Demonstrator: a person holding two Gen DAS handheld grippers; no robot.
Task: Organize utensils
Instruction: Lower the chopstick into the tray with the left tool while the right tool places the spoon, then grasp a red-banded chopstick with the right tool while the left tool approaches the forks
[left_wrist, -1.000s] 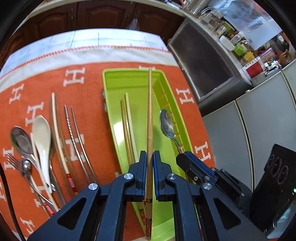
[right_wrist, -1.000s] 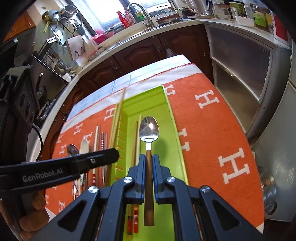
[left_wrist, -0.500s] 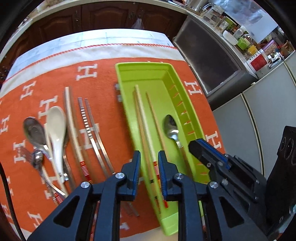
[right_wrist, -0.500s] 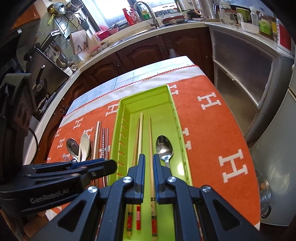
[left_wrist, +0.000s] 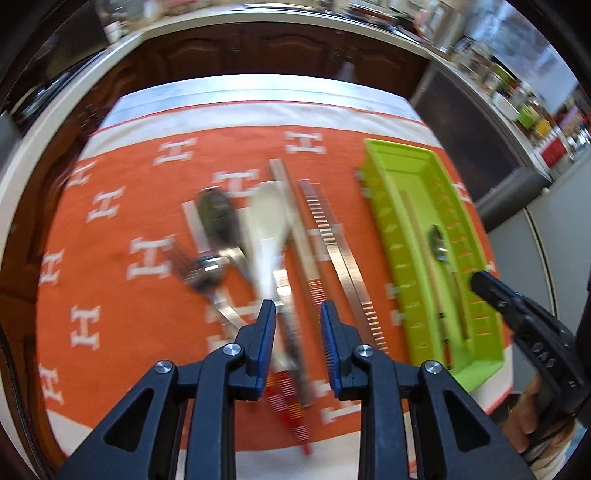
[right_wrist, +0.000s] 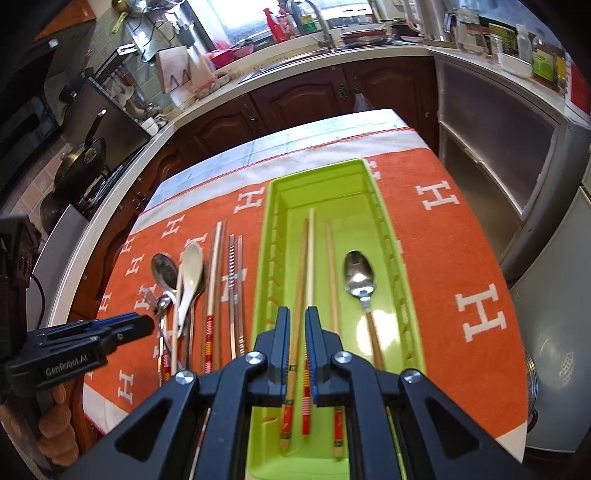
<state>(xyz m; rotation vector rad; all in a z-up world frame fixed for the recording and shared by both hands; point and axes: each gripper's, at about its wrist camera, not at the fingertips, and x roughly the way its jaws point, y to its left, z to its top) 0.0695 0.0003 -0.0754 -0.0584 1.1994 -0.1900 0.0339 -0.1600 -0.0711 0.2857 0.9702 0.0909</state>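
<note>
A green tray (right_wrist: 391, 236) lies on the orange cloth and holds three wooden chopsticks (right_wrist: 330, 266) and a metal spoon with a wooden handle (right_wrist: 360, 278). My right gripper (right_wrist: 297, 314) hovers over the tray's near end, slightly open and empty. My left gripper (left_wrist: 297, 308) is open and empty above the loose utensils left of the tray (left_wrist: 384, 221): a white ceramic spoon (left_wrist: 267, 225), a metal spoon (left_wrist: 218, 218), a fork (left_wrist: 201, 275), metal chopsticks (left_wrist: 332, 240) and a wooden chopstick (left_wrist: 295, 229). The left wrist view is blurred by motion.
The orange cloth (right_wrist: 476, 258) covers a small table with its edge close on the right. Dark kitchen cabinets (right_wrist: 295, 99), a counter with a sink and a stove with pans (right_wrist: 81, 162) stand beyond. A metal pot (right_wrist: 550, 373) sits low at the right.
My left gripper let go of the wooden chopstick into the tray, opened and swung left over the loose utensils. My right gripper released the spoon in the tray and drew back.
</note>
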